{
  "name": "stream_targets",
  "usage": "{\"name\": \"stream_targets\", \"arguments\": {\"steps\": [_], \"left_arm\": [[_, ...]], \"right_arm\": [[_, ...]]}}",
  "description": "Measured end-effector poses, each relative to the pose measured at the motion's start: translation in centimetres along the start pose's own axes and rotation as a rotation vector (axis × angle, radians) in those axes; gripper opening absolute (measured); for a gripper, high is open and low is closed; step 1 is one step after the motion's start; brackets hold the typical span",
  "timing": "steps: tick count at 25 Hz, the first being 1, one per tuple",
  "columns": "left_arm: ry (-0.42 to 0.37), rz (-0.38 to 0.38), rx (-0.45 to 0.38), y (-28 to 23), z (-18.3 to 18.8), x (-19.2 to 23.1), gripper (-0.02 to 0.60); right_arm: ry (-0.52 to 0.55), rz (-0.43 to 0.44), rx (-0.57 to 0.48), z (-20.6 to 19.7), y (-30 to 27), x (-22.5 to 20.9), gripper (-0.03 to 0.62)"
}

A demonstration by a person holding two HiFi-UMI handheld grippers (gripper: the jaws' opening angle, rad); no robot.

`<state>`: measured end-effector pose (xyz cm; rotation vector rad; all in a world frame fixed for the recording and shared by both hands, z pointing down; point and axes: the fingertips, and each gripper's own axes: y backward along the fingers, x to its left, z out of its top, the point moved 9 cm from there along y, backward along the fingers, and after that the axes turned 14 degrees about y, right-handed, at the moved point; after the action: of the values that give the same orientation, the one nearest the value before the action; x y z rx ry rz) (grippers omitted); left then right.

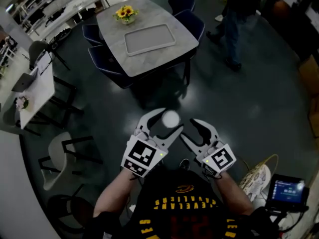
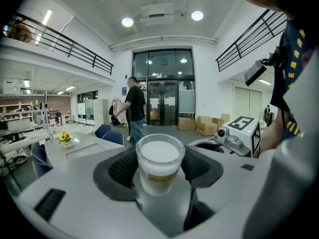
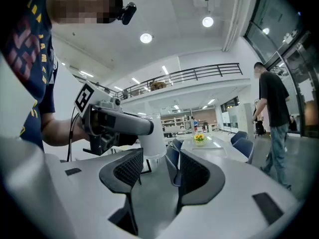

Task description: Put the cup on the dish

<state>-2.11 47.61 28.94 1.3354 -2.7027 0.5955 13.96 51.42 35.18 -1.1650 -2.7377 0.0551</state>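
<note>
Head view: cup (image 1: 170,117) in left tongs (image 1: 167,124); chairs (image 1: 192,21) ring table (image 1: 149,63) beyond.

Grey table (image 1: 155,13) on dark floor (image 1: 259,98).
Bearing a tray (image 1: 149,39) at centre and yellow flowers (image 1: 124,13), seemingly in a small pot, near one end.

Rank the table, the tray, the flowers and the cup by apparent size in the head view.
1. table
2. tray
3. flowers and cup: about alike here, and the cup is far nearer the camera, so unranked.
</note>
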Motion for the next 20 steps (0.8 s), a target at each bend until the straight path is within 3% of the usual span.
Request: {"name": "stream_targets", "arguments": {"steps": [4, 7, 20], "left_arm": [[-0.003, 0.046, 0.018, -3.7, 1.4, -0.7, 0.270], [0.012, 0.063, 0.020, -6.9, 1.7, -1.4, 0.270], [0.055, 0.100, 0.015, -6.5, -0.2, -3.7, 0.270]], "right_arm": [[0.051, 0.079, -0.023, -0.1, -0.4, -3.6, 0.216], [0.043, 0.116, -0.026, -1.1, -0.4, -6.2, 0.255], [0.061, 0.140, -0.047, -1.9, 0.5, -4.8, 0.255]]}}
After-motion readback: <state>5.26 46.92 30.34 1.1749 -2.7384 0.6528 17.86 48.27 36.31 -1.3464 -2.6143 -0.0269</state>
